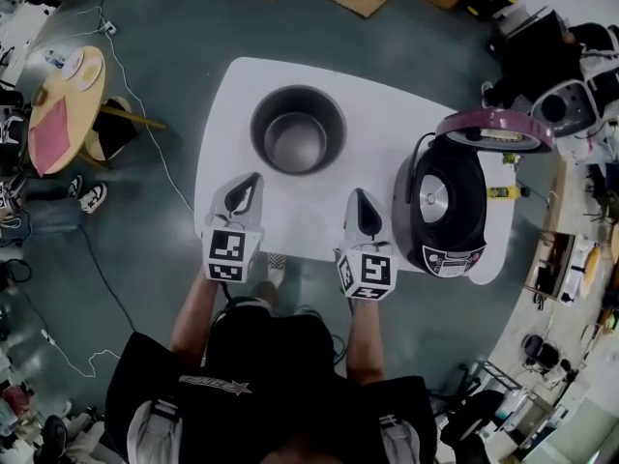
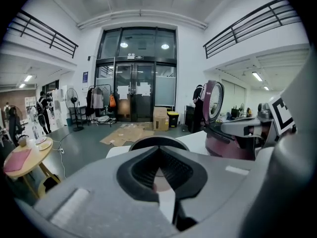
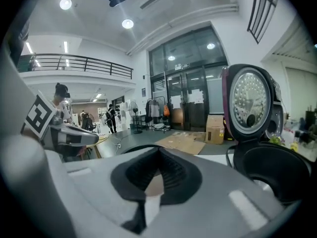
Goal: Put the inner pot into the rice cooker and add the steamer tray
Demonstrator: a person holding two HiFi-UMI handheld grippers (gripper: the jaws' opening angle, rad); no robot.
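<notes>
Task not yet begun, by the look of it: the inner pot stands upright and empty on the white table, toward the far edge and about midway along it, well apart from the rice cooker. The cooker sits at the table's right edge, near the front-right corner. Its lid is swung fully open and the cavity appears bare, w/ what looks like the heating plate showing at the bottom.

The person stands at the near edge w/ both tools over the table just inside that edge. The left gripper has its jaws closed together w/ nothing between them, tip aimed toward the pot. The right gripper likewise has its jaws pressed together and holds nothing. It sits between pot and cooker, nearer the cooker. Neither tool touches the pot.

Done so far: only the lid is up and the cooker ready to load. Left to do: open a tool, grip the pot, carry it across to the right edge, lower it into the cavity, then add the steamer tray. No tray can be made out in any view, so where it lies can't be told.
</notes>
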